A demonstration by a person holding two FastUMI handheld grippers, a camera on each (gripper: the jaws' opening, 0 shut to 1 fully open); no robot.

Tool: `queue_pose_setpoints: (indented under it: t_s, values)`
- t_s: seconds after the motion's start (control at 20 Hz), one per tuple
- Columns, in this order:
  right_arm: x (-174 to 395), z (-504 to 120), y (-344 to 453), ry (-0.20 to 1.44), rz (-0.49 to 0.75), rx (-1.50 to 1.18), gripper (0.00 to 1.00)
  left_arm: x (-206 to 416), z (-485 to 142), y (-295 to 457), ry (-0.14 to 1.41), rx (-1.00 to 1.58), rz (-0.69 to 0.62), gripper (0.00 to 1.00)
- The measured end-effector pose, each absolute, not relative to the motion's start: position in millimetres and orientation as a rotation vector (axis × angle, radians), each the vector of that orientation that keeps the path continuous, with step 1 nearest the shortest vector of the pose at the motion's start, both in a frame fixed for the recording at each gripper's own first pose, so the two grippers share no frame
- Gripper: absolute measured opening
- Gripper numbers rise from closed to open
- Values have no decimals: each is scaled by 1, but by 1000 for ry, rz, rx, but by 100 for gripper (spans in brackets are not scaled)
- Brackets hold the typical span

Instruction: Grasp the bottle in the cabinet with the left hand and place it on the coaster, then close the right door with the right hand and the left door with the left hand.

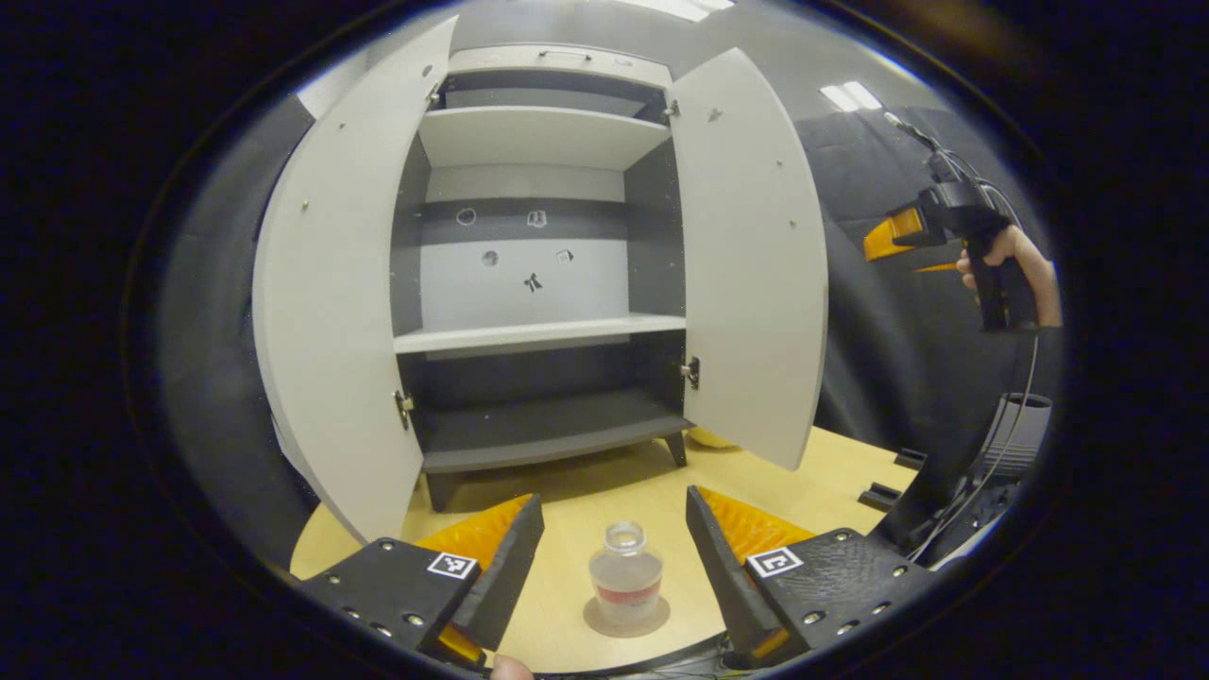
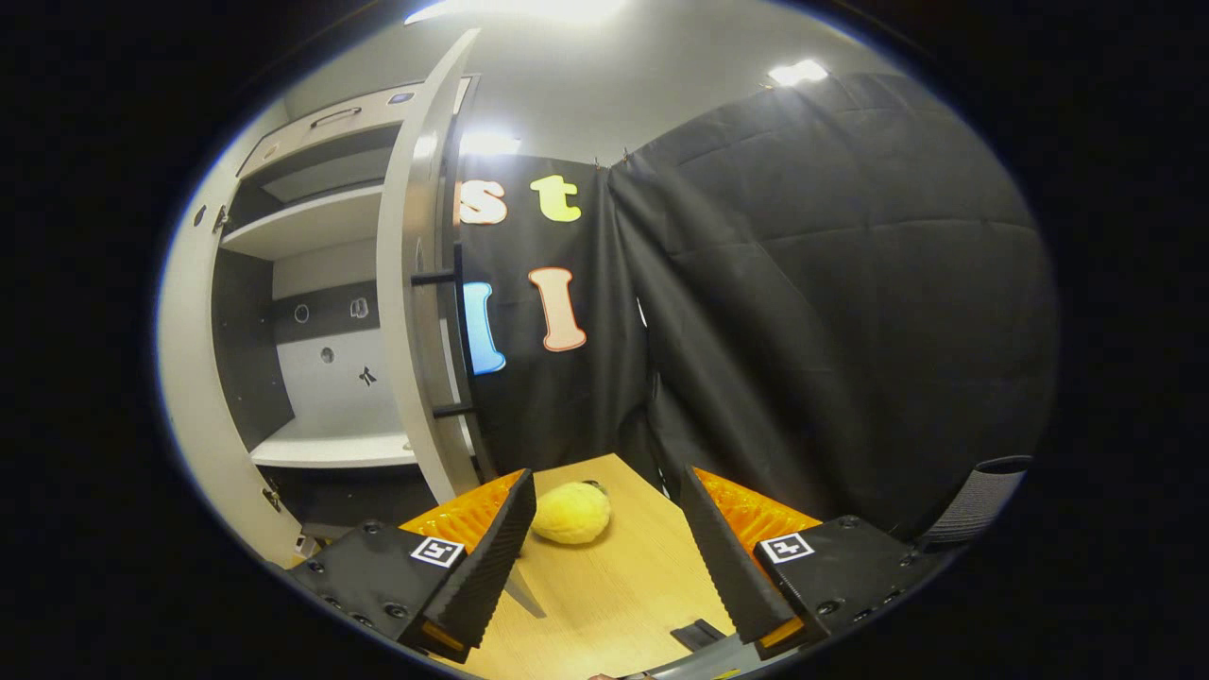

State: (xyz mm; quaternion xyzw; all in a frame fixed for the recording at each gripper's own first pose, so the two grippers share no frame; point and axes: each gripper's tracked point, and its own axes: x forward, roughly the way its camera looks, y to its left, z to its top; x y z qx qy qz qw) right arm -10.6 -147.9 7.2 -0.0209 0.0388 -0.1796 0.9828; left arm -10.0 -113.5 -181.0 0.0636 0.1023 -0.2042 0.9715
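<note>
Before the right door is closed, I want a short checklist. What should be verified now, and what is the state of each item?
1. Bottle stands upright on the coaster: ok.
2. Left claw is open and its fingers do not touch the bottle: ok.
3. Cabinet shelves hold nothing that would block the doors: ok.
4. Right door is wide open, ready to be pushed: ok.
5. Right claw is open and holds nothing: ok.
6. Yellow object on the table near the right door lies out of the door's swing: cannot tell.
</note>
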Motion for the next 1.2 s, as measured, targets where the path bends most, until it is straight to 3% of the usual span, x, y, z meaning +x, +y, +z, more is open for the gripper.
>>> queue_pose_setpoints:
  t_s: [0.45,0.6,0.65,0.75,0.85,0.9,1.2]
  values:
    - [32,50,-165,-21,-264,-104,98,29,-54,-87,120,103,-117,88]
    - [46,66,-163,-28,-207,-111,98,33,-29,-99,102,60,-130,94]
    - [52,73,-162,-30,-190,-116,98,33,-23,-99,100,57,-121,88]
    - [63,81,-159,-18,-146,-106,98,36,-12,-96,106,69,-81,88]
    - [72,89,-156,-18,-89,-95,98,36,1,-97,90,68,-62,94]
    - [77,93,-159,-18,-76,-101,97,35,7,-102,93,63,-75,88]
    - [94,94,-147,-5,52,-156,98,19,29,-98,101,7,-5,88]
